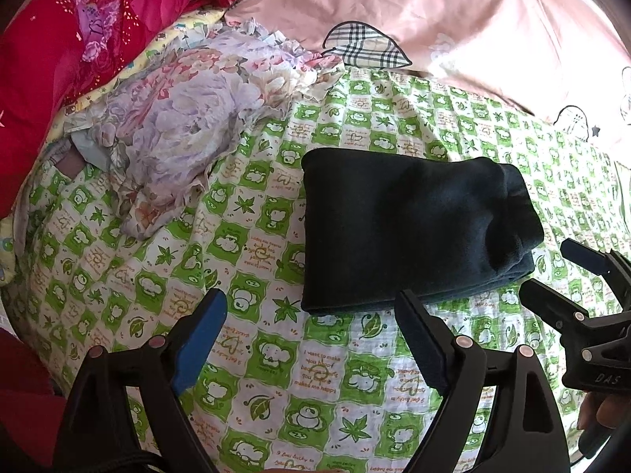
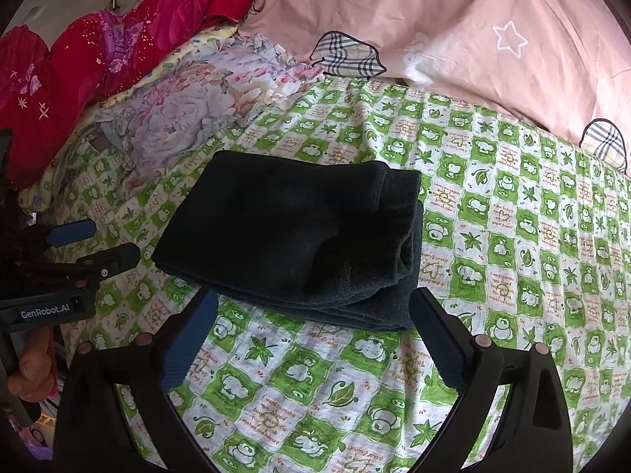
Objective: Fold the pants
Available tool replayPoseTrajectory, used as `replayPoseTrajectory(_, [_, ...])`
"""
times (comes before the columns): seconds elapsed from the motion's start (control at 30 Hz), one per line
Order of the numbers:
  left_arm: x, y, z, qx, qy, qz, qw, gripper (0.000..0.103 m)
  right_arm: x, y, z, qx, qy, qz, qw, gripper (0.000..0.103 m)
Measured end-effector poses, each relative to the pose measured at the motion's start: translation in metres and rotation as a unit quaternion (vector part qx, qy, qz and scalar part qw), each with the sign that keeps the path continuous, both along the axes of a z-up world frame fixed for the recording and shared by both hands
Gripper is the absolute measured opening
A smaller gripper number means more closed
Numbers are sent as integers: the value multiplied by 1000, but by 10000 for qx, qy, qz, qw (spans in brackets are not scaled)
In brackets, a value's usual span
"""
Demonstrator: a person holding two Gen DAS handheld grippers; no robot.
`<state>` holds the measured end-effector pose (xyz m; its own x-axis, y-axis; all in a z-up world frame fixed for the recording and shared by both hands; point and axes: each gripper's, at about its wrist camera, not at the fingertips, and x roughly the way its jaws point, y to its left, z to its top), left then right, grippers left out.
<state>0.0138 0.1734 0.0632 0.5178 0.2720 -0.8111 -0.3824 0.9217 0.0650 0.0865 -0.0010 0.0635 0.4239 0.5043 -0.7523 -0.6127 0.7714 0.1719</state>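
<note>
Both hand-held grippers sit low over the bed, pointing down at it. The left hand-held gripper (image 1: 311, 321) has its jaws spread wide with nothing between them, just the green-and-white sheet (image 1: 315, 374) under it. The right hand-held gripper (image 2: 315, 317) is spread wide too and grips nothing; the near edge of the pants (image 2: 292, 232) shows between its tips, and I can't tell if the pads touch it.

The pants are dark and folded into a thick, compact rectangle, lying flat on the sheet just ahead of both hand-held grippers: ahead and a bit right of the left one, straight ahead of the right one. Layered edges show on the bundle's right side.

Further out, ahead-left, there's a crumpled floral cloth (image 1: 185, 126), then a red blanket (image 1: 51, 59). A pink quilt (image 2: 473, 39) runs across the far side.
</note>
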Motion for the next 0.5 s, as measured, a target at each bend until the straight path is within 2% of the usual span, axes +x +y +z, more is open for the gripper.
replayPoseTrajectory(0.5, [3, 2, -12, 0, 114, 15, 9999, 89, 1, 6, -9, -121, 56, 58, 9999, 98])
